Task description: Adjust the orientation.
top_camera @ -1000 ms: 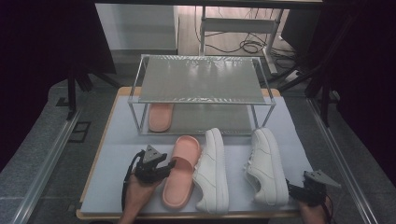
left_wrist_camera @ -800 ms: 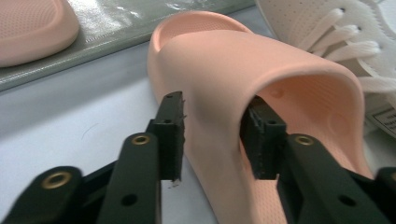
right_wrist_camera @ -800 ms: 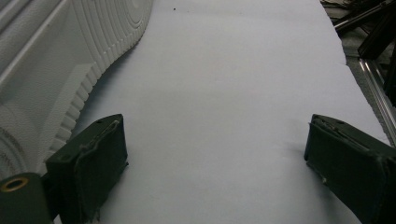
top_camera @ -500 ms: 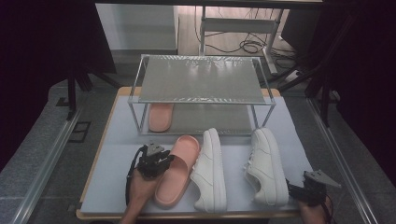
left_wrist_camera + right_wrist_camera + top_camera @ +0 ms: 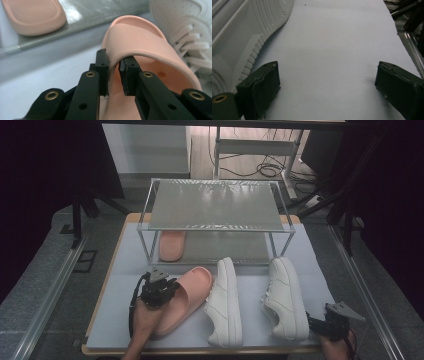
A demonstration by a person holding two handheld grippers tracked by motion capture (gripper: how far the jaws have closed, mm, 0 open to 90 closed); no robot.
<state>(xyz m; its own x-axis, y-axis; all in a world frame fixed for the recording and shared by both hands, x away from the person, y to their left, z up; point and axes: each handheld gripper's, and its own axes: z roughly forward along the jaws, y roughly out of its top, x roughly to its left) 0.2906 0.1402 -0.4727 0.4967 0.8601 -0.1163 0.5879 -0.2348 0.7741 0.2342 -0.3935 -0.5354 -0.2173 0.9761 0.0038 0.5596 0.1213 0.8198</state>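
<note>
A pink slipper (image 5: pixel 192 287) lies on the white mat, toe toward the rack. My left gripper (image 5: pixel 171 287) reaches it from the left; in the left gripper view its jaws have just been closing and now pinch the edge of the slipper's strap (image 5: pixel 142 40) between the pads (image 5: pixel 103 67). A matching pink slipper (image 5: pixel 172 245) (image 5: pixel 32 15) rests on the rack's lower shelf. My right gripper (image 5: pixel 316 322) sits low at the front right, jaws wide open (image 5: pixel 327 82) over bare mat, beside the sole of a white sneaker (image 5: pixel 242 37).
Two white sneakers (image 5: pixel 223 300) (image 5: pixel 286 297) lie side by side right of the pink slipper, the nearer one touching it. A two-tier metal rack (image 5: pixel 215 205) stands at the back of the mat (image 5: pixel 125 270). Dark floor and rails surround the table.
The left gripper slid forward and right onto the slipper's strap and its jaws narrowed around the strap edge. The slipper shifted slightly. The right gripper stayed put.
</note>
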